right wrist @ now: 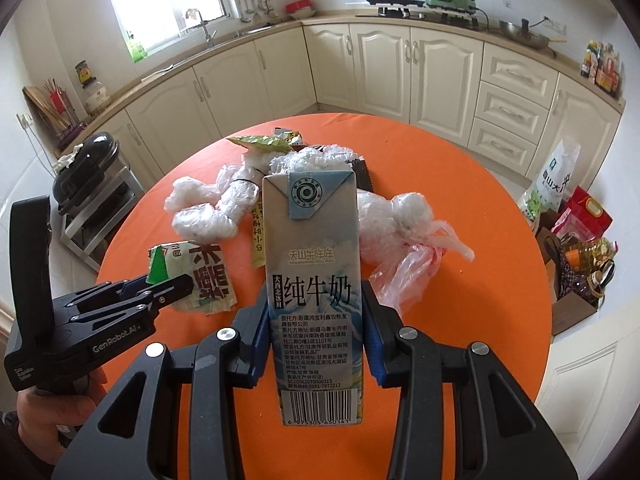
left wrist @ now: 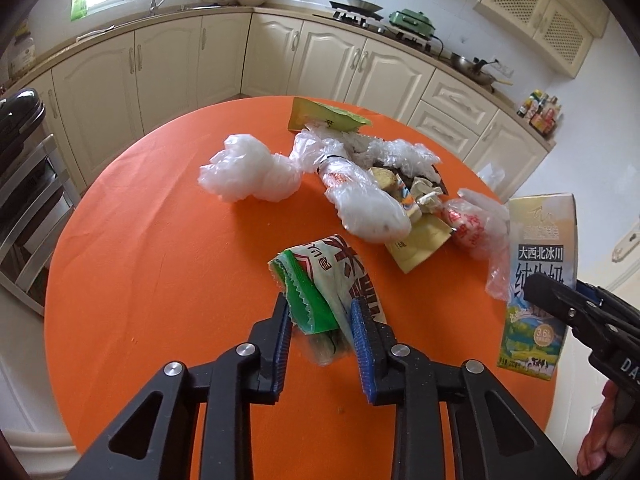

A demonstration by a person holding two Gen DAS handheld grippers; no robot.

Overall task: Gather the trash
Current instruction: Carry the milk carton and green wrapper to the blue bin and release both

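**Milk carton in my right grip, snack wrapper between my left jaws**

The round table point(left wrist: 160, 240) under its orange cloth fills most of both views, with cream kitchen cabinets point(right wrist: 384, 68) curving behind it.

On the far half of the cloth lies the trash pile point(left wrist: 360, 184): crumpled clear plastic bags, a yellow-green packet and scraps of paper, all heaped together and touching.

The milk carton point(right wrist: 316, 280) is the largest single piece. My right gripper point(right wrist: 316, 344) is clenched on it, one blue pad pressed to each narrow side at the lower half. It stands upright off the table, its long axis running straight up and its folded top with a round seal pointing away from me. Its face is pale blue-grey with large black characters, fine print and a barcode at the bottom end. From my left camera it shows at the right edge point(left wrist: 540, 264), slightly tilted.

The snack wrapper point(left wrist: 320, 284) is flat and creased, white with bold red-and-black characters and a green zigzag-cut edge. It lies on the near part of the cloth, apart from the pile, with its long axis running from my jaws away toward the pile.

My left gripper point(left wrist: 320, 312) has its jaws around the wrapper's near end; whether the pads point(left wrist: 360, 324) already press on it I cannot tell.
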